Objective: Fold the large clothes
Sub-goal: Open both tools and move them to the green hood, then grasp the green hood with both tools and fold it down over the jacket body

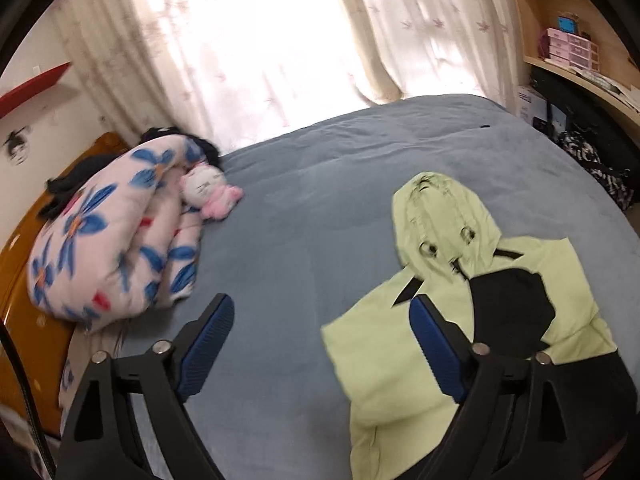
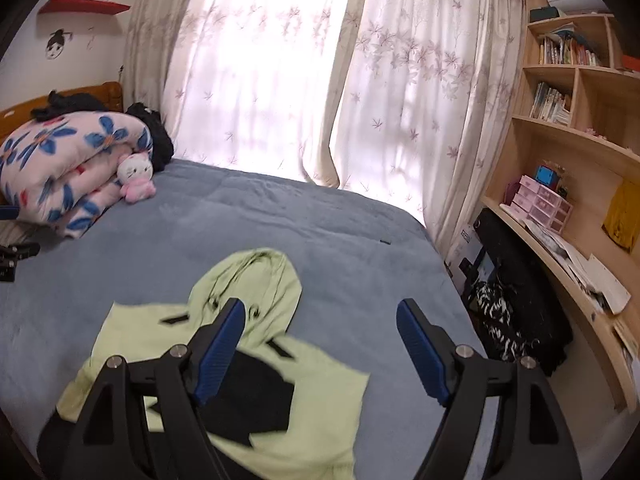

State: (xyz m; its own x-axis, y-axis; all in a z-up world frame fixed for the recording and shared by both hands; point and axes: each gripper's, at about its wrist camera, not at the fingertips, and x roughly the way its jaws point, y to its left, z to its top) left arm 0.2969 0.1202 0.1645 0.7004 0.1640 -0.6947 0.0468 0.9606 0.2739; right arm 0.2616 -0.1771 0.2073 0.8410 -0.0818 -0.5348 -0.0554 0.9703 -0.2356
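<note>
Daylight is pouring through pale curtains (image 2: 280, 80) behind a bed (image 2: 280, 220) covered in a blue-grey sheet, with a rolled floral quilt (image 2: 60, 168) and a small plush toy (image 2: 136, 178) sitting at its head. On the near part of the bed a lime-green hoodie (image 2: 312, 392) with black panels is lying compactly, its hood (image 1: 436, 216) stretching flat toward the window and its sides looking turned in over the body. The left claw (image 1: 322, 344) is hanging over the bed just beside the hoodie, spread wide and holding nothing. The right claw (image 2: 320, 344) is hovering over the hoodie, likewise parted and empty. Judging by this, the sideways folds are looking finished, while the hood and a final lengthwise fold are probably waiting.
</note>
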